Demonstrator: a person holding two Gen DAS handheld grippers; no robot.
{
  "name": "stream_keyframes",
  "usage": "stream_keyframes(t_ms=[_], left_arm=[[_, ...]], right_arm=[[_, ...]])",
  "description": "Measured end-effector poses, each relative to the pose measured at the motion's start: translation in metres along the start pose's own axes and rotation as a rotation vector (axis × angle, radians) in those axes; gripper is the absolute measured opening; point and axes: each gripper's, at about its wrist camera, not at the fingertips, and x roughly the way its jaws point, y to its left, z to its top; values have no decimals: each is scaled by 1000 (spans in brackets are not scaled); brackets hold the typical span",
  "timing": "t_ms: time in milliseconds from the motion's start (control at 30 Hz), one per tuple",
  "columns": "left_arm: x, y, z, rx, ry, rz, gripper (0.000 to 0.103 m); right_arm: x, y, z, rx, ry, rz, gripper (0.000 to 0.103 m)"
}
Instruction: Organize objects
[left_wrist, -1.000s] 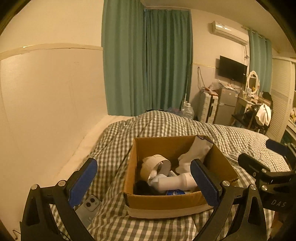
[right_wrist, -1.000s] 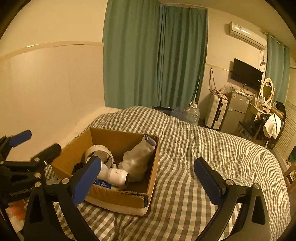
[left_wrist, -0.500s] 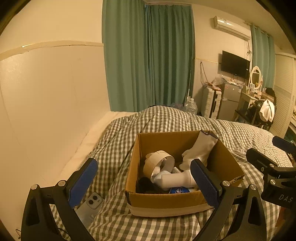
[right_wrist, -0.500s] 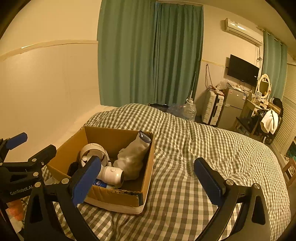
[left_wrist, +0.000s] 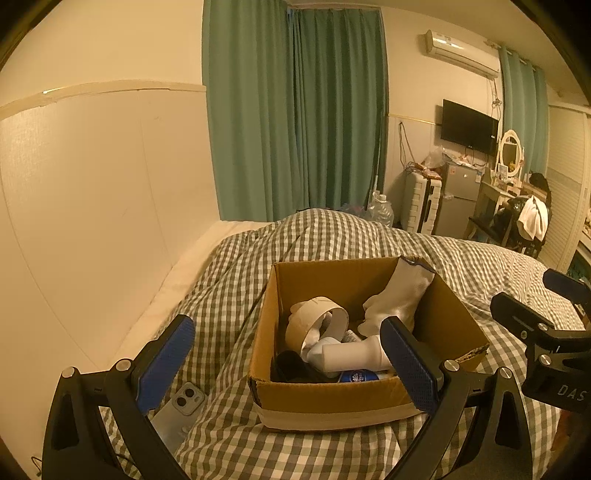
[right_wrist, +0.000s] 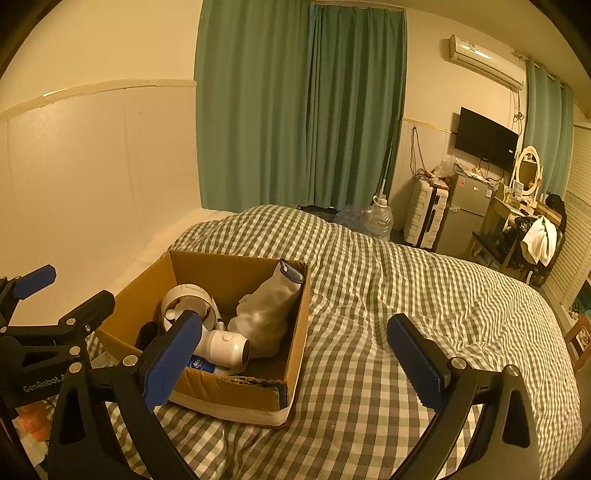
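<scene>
An open cardboard box (left_wrist: 332, 400) (right_wrist: 236, 398) sits on a checked bed cover. Inside lie a tape roll (left_wrist: 310, 321) (right_wrist: 186, 299), a white sock (left_wrist: 397, 299) (right_wrist: 267, 310), a white cylindrical device (left_wrist: 351, 356) (right_wrist: 225, 347), a blue-labelled item (left_wrist: 356, 376) and something dark (left_wrist: 290, 365). My left gripper (left_wrist: 288, 362) is open and empty, held above the box's near side. My right gripper (right_wrist: 295, 358) is open and empty, to the right of the box. Each gripper shows in the other's view, the right one (left_wrist: 535, 310) and the left one (right_wrist: 55, 295).
A phone (left_wrist: 177, 410) lies on the cover left of the box, beside the wall. The checked bed cover (right_wrist: 424, 295) stretches right. Green curtains (right_wrist: 295, 110), a water jug (right_wrist: 380, 218), a suitcase, a small fridge and a cluttered desk stand beyond the bed.
Both grippers have pulled back and risen a little, so the box sits lower and farther in both views. Both stay open and empty.
</scene>
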Motion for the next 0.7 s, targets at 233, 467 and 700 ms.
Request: stream_keyframes(t_ms=[233, 467, 700], left_arm=[[-3, -1, -1, -5, 0, -17, 103], [-6, -3, -2, -5, 1, -19, 103], [-5, -2, -3, -10, 9, -13, 103]], right_arm=[[3, 1, 0, 3, 4, -5, 101], [4, 0, -2, 4, 2, -12, 101], [5, 2, -4, 2, 5, -13, 101]])
